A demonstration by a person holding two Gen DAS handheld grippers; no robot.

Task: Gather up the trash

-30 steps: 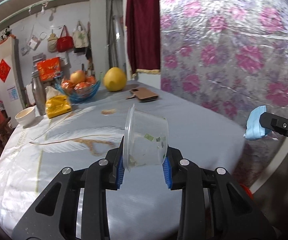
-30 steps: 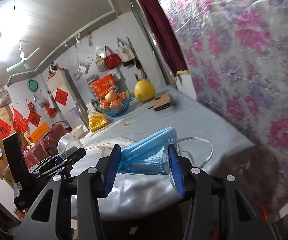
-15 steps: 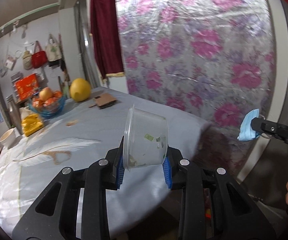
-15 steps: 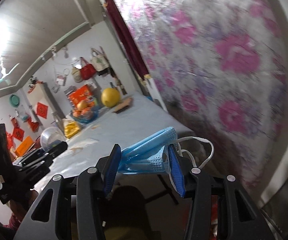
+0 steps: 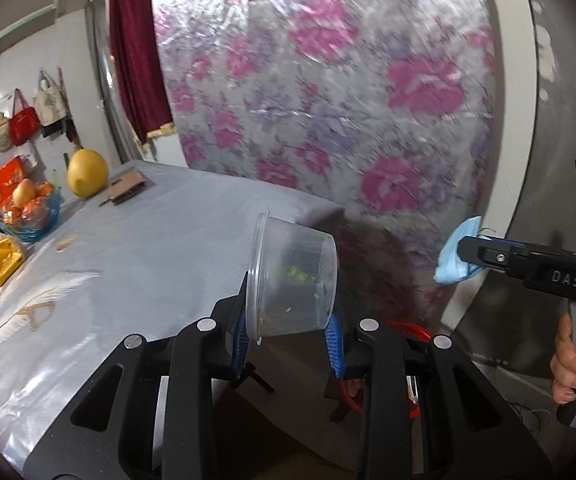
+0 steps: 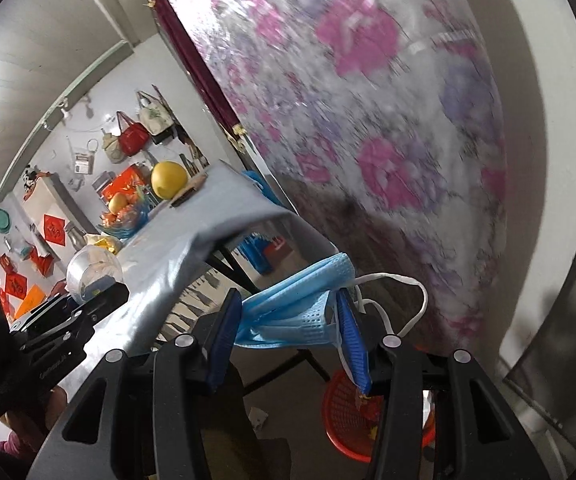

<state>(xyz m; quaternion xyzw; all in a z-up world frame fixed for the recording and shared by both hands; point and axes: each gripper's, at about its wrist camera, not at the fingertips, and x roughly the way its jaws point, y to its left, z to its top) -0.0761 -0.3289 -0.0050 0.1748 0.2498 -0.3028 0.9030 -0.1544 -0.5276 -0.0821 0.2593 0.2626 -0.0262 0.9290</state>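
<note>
Out past the table edge, on my left wrist view, I've got the left gripper (image 5: 288, 340) clamped on a clear round plastic tub (image 5: 294, 278) lying on its side, blue pads pinching its wall near the base; I judge it light, thin and springy, with green food scraps inside, so a firm squeeze could buckle it or let it slip. Below it I see the grey glossy tablecloth with a white feather print (image 5: 136, 248), and beyond, a yellow pomelo (image 5: 87, 173), a blue glass fruit bowl (image 5: 28, 216) and a pink-flowered plastic sheet (image 5: 328, 92) hung as a wall. Over on my right wrist view, the right gripper (image 6: 288, 328) is closed on a crumpled blue surgical mask (image 6: 296, 300), white ear loop (image 6: 404, 300) dangling free; soft, near weightless, likely to snag, so I'd say the bunched middle is the right place to grip. Down below sits a red mesh plastic basket (image 6: 344, 416) on the floor, probably my bin, partly behind the gripper.
</note>
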